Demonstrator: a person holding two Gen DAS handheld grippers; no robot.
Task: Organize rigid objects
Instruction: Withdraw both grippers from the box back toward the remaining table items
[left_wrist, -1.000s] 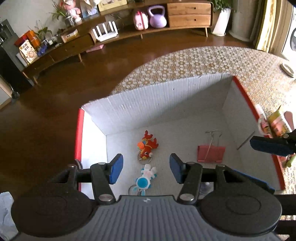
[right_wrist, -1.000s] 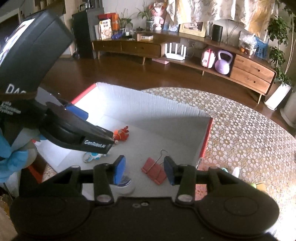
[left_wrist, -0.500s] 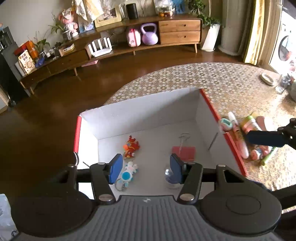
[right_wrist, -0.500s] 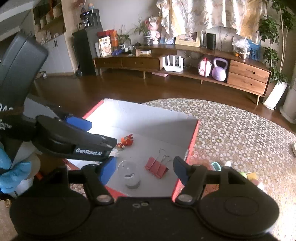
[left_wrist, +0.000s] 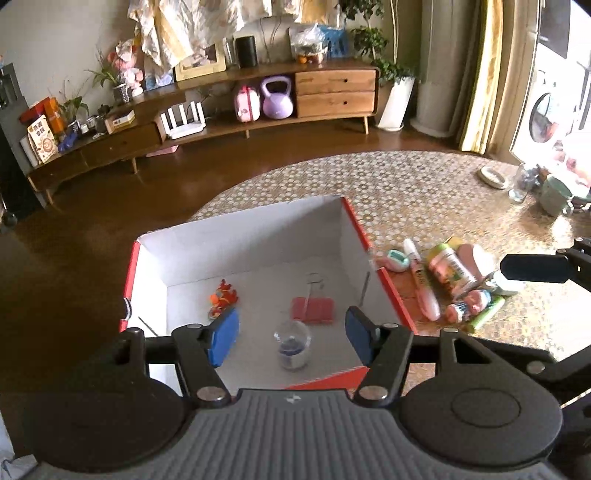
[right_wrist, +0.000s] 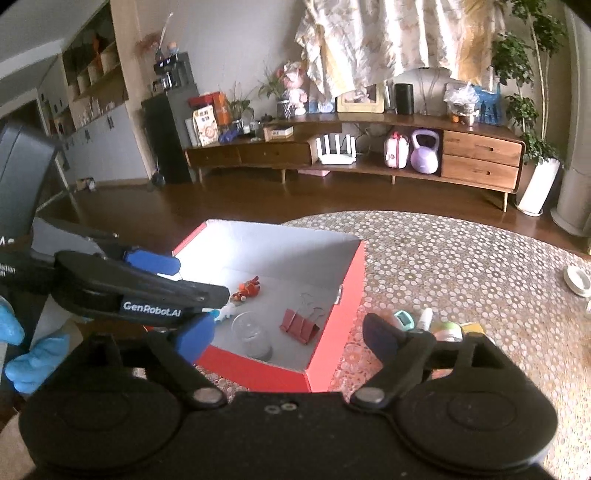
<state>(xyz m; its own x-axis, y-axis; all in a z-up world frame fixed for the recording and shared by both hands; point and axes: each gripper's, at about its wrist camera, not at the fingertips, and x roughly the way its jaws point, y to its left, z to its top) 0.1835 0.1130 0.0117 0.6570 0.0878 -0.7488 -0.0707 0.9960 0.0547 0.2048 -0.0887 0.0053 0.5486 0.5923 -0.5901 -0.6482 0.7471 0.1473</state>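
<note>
A box (left_wrist: 364, 232), red outside and white inside, stands on the table. In it lie a red binder clip (left_wrist: 312, 310), an orange toy (left_wrist: 221, 295) and a small clear jar (left_wrist: 293, 345). The right wrist view also shows a blue-and-white toy (right_wrist: 225, 313) in the box (right_wrist: 352, 284). My left gripper (left_wrist: 291, 339) hovers over the box's near side, its jaws opening with nothing gripped. My right gripper (right_wrist: 288, 336) hangs above the near right corner, jaws also opening and empty. The jar (right_wrist: 255, 338) lies free below both.
Right of the box lies a pile: a teal round thing (left_wrist: 397, 258), a white-and-pink tube (left_wrist: 421, 284), a pink-label bottle (left_wrist: 450, 271) and a green marker (left_wrist: 485, 314). A white dish (left_wrist: 493, 177) and a green mug (left_wrist: 554, 195) stand farther right. A blue-gloved hand (right_wrist: 22, 354) holds the left gripper.
Both grippers have drawn back and up from the box, so more of the table shows. Both pairs of jaws have spread wider, the right one most. The clear jar now rests in the box.
</note>
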